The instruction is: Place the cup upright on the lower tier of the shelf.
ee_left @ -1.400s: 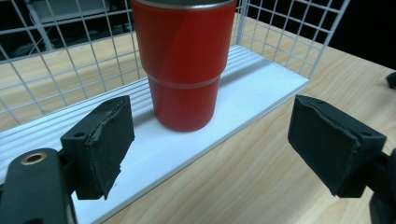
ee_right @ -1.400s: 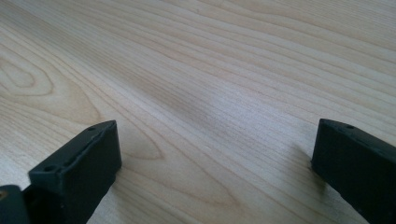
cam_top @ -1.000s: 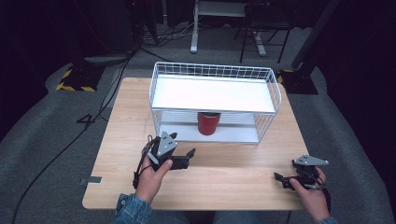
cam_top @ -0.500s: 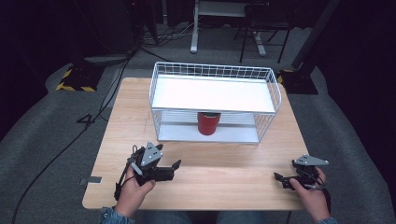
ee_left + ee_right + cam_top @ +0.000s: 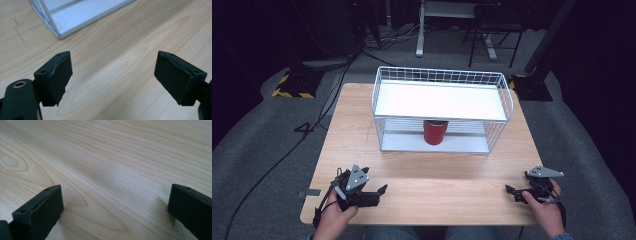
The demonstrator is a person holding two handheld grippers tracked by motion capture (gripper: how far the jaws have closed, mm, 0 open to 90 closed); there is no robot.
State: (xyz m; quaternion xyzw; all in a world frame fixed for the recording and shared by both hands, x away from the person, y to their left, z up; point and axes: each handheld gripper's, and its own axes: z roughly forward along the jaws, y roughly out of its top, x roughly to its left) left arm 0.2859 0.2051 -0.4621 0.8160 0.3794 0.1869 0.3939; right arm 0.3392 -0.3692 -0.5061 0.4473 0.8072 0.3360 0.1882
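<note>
A wooden table point(image 5: 422, 165) carries a white wire rack point(image 5: 442, 107) set toward its far side, slightly right of centre. The rack has two levels: a white upper shelf point(image 5: 439, 100) and a lower tray point(image 5: 462, 144). A red cup point(image 5: 435, 131) stands upright on the lower tray, under the upper shelf and near the middle of the rack's width. The left gripper point(image 5: 379, 192) lies low over the near left part of the table, held in the person's left hand point(image 5: 334, 212), well apart from the rack and the cup; its jaws stand spread wide with bare wood between them, and the left gripper view shows a near corner of the rack's lower tray beyond the jaws. The right gripper point(image 5: 511, 191) lies at the near right edge of the table, held in the right hand point(image 5: 546, 210), also well apart from the rack; its jaws are likewise spread wide over bare wood, clasping nothing.
</note>
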